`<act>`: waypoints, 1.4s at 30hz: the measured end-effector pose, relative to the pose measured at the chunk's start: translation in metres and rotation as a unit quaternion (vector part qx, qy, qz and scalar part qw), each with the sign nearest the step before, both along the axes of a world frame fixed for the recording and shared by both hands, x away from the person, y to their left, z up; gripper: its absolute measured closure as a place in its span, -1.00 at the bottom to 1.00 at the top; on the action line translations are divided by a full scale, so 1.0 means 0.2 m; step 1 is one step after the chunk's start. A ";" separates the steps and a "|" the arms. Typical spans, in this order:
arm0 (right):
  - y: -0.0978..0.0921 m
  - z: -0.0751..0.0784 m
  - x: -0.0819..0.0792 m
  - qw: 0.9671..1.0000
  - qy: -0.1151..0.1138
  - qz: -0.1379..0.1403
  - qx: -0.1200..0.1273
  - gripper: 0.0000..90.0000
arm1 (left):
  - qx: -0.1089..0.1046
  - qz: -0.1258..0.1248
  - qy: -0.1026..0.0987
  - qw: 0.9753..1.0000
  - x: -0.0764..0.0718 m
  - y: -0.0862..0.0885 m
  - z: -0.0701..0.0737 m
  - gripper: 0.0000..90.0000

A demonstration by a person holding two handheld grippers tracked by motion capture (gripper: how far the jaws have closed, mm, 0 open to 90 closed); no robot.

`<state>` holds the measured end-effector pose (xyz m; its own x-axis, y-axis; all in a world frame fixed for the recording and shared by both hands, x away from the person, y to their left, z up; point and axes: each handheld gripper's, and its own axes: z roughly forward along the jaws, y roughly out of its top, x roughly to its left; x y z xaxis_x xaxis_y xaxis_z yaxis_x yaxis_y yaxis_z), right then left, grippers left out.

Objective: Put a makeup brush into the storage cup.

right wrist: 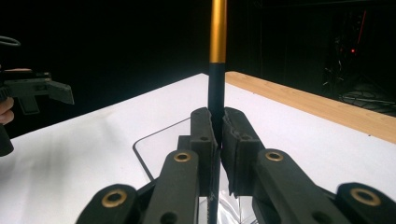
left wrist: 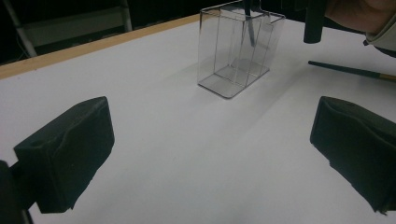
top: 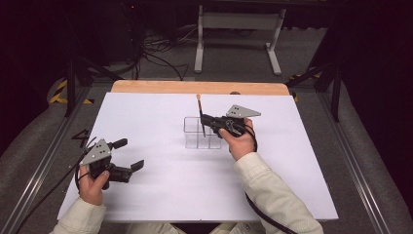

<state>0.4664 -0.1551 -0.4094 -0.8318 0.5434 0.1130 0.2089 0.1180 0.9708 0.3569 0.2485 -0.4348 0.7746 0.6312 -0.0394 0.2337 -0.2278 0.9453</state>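
Two grippers work at this table, and the clear container (top: 201, 132) serves as the landmark. The right gripper (top: 204, 118) is clenched on a thin brush (top: 200, 113): in the right gripper view its two black jaws press on the dark handle (right wrist: 216, 88) from both sides, and the golden part of the handle rises above them. This brush stands almost upright, its lower end is down inside the container and its light tip points up, toward the far edge of the table. The right hand (top: 238, 140) holds the gripper just beside the container, on the right of it. The left gripper (top: 128, 155) is released, its jaws stand wide apart with only white table surface between them, and it holds nothing. It is well apart from the container, to the left of it and nearer to the person, held by the left hand (top: 92, 186). The container is transparent, with thin inner walls that divide it into compartments; I cannot tell in which compartment the brush stands. In the left gripper view a second brush (left wrist: 351, 71) lies flat on the white table (top: 156, 117), near the container on its right. Behind the container a wooden strip (top: 160, 87) runs along the far edge of the table.
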 end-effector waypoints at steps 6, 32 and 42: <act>0.00 0.00 -0.01 1.000 0.003 0.001 -0.003 0.84 | -0.002 0.001 0.002 1.000 0.00 0.00 0.00 -0.99; -0.08 0.19 -0.11 0.999 -0.035 -0.007 0.028 -0.87 | 0.002 -0.001 0.002 1.000 0.00 0.00 0.00 -0.99; -0.24 0.24 -0.18 0.999 -0.031 -0.015 0.016 -0.89 | -0.001 -0.001 0.004 1.000 0.01 -0.01 0.00 -0.99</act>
